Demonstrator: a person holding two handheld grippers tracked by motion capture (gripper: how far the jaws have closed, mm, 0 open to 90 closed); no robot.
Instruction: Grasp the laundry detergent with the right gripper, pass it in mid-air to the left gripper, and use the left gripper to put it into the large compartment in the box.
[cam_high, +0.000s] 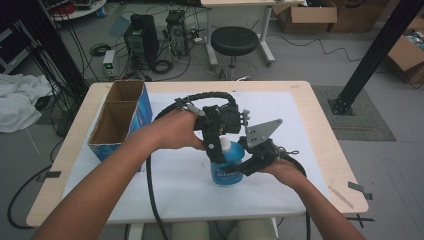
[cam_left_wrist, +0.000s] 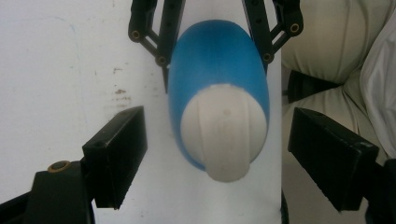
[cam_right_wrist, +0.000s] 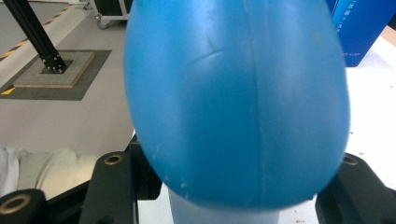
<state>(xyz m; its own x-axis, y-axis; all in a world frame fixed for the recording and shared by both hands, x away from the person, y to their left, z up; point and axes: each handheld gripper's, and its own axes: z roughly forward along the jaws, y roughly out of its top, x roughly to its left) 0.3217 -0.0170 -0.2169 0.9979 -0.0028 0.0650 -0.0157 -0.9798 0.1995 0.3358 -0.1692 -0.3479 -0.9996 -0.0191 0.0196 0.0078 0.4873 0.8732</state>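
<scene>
Nearest the person, two forearms come in from the bottom of the high view and meet over the middle of the tabletop (cam_high: 320, 150), which is covered by a white sheet. The right hand-held gripper (cam_high: 243, 162) reaches in from the right side and is clamped on the body of a blue bottle (cam_high: 227, 169). In the right gripper view that bottle (cam_right_wrist: 238, 102) sits right up against the camera, with the black jaws closed in on its lower flanks on both sides. The bottle stands upright on the white sheet, slightly toward the person from the centre of the tabletop, and carries a white cap (cam_high: 225, 145).

The left hand-held gripper (cam_high: 214, 150) comes down from above the bottle, pointing at the cap. In the left gripper view the left hand-held gripper (cam_left_wrist: 217, 158) has its jaws spread wide on either side of the white cap (cam_left_wrist: 224, 135), with clear white gaps between the pads and the cap, so it is released and grips nothing. The same view shows the right gripper's black linkage hugging the blue bottle (cam_left_wrist: 217, 60) farther off.

Beyond the hands, at the far left of the tabletop, a blue cardboard box (cam_high: 120, 117) lies open at the top, split into two compartments. Behind the tabletop, on the floor, stand a black round stool (cam_high: 234, 42) and computer towers (cam_high: 142, 37).
</scene>
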